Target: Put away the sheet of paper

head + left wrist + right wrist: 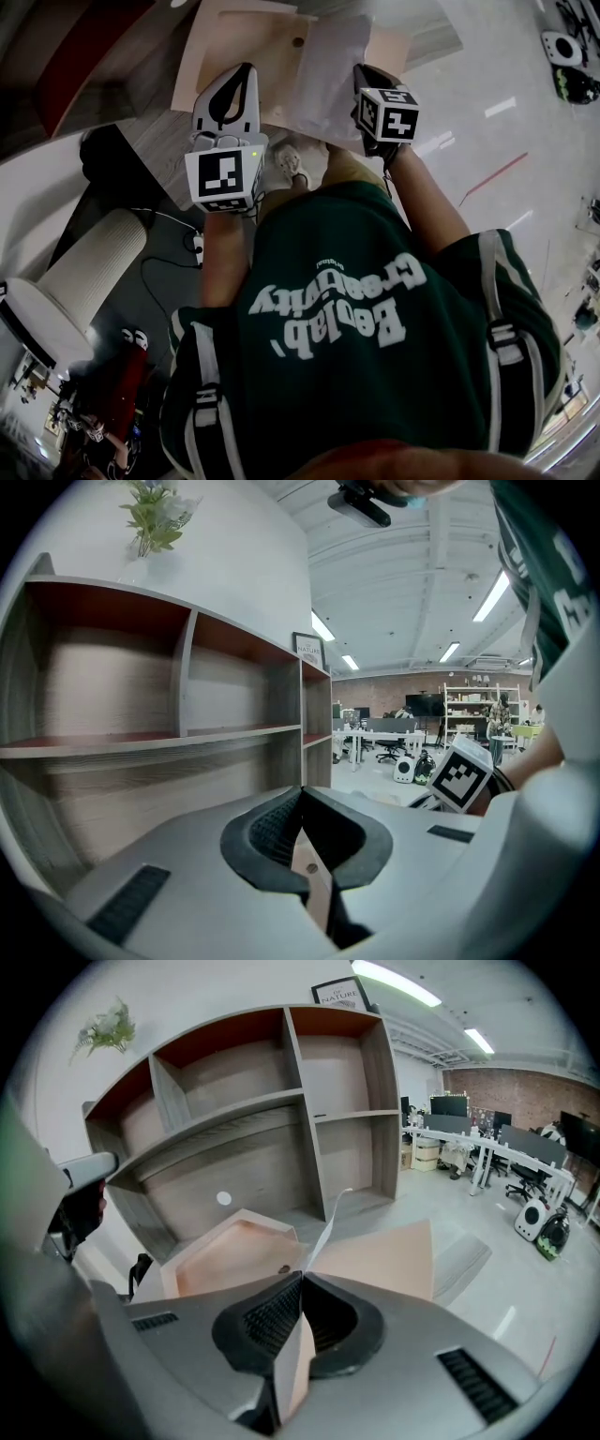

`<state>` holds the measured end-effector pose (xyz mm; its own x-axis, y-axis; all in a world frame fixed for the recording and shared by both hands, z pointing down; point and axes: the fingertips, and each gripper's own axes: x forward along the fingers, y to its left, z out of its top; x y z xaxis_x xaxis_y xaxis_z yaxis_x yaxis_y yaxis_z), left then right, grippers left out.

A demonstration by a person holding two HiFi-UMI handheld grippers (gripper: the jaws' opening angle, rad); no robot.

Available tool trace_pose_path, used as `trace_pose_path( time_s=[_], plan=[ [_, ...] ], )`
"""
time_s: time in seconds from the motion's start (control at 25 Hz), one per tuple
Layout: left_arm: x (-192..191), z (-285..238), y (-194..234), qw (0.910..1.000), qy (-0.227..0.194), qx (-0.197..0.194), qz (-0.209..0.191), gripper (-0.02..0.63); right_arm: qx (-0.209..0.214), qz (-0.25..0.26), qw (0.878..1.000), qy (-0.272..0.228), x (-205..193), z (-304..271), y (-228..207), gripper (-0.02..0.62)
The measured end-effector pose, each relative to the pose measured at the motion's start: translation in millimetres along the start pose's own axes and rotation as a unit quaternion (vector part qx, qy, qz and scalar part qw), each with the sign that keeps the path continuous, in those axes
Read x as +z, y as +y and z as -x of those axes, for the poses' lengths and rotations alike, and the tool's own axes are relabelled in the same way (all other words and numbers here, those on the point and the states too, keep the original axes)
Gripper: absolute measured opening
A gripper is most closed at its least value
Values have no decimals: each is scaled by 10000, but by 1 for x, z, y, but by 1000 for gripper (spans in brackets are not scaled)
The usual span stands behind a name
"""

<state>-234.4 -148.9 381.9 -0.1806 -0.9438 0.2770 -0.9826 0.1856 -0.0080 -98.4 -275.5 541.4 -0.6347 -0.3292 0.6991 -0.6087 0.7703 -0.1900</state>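
Two handheld grippers hold an open peach-coloured card folder [234, 37] in front of a person in a dark green printed shirt [356, 309], seen from above. The left gripper [246, 73] has its jaws pressed together on the folder's thin edge. In the left gripper view a narrow tan strip with a small round hole runs down between the black ribbed pads [272, 832].

The right gripper [364, 75] has its jaws closed tight on the white sheet of paper [328, 75]. In the right gripper view the sheet stands on edge between the pads and rises out past the jaw tips, curling a little to the right. A peach layer lies against its right face inside the grip; whether that layer is pinched too cannot be told.

Ahead of the right jaws the folder spreads open. A panel with a raised angular border lies left of the jaw tips and a flat panel lies right of them, with the paper rising between the two. In the head view the paper lies across the folder's right half, just beyond the right jaws and well to the right of the left jaws.

Beyond both pairs of jaws stands a grey wood shelf unit with reddish-brown inner faces [281, 1101]. A small framed picture [339, 994] and a spray of green and white flowers [155, 513] sit on top of it
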Motion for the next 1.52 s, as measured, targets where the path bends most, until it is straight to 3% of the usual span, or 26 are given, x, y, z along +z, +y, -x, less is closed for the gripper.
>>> trace_pose_path(
  time_s=[0.2,0.52,0.56,0.6,0.64,0.88,1.04,1.12,1.24,1.36,1.52],
  plan=[
    [-1,1,-2,10000,46,17,-14,18,270,-47,9995,-158,14,9,15,35],
    [-3,1,-1,9999,107,-6,-45,18,-51,-188,9996,185,-9,-10,0,42],
    [-4,1,-1,9999,135,4,-44,18,-37,-199,9996,201,-10,-11,0,58],
    [-5,2,0,9999,160,13,-38,18,-29,-194,9996,206,-9,-12,0,151],
    [-6,2,2,9998,173,22,-30,18,-38,-165,9997,194,-8,-13,1,202],
    [-9,1,9,9999,109,34,-9,18,-278,18,9996,-72,3,-15,1,202],
    [-9,5,4,9999,117,43,-19,18,-11,236,9997,-117,2,-10,10,192],
    [-9,6,5,9999,127,59,-21,18,285,505,9981,-214,7,-7,22,38],
    [-9,8,10,9999,114,124,-6,18,734,1515,9854,-257,13,-9,54,37],
    [-12,13,18,9996,116,259,16,18,1029,2767,9554,-107,6,-17,85,37],
    [-14,24,23,9983,119,560,82,18,1644,3672,9152,217,-17,-33,117,38]
  ],
)
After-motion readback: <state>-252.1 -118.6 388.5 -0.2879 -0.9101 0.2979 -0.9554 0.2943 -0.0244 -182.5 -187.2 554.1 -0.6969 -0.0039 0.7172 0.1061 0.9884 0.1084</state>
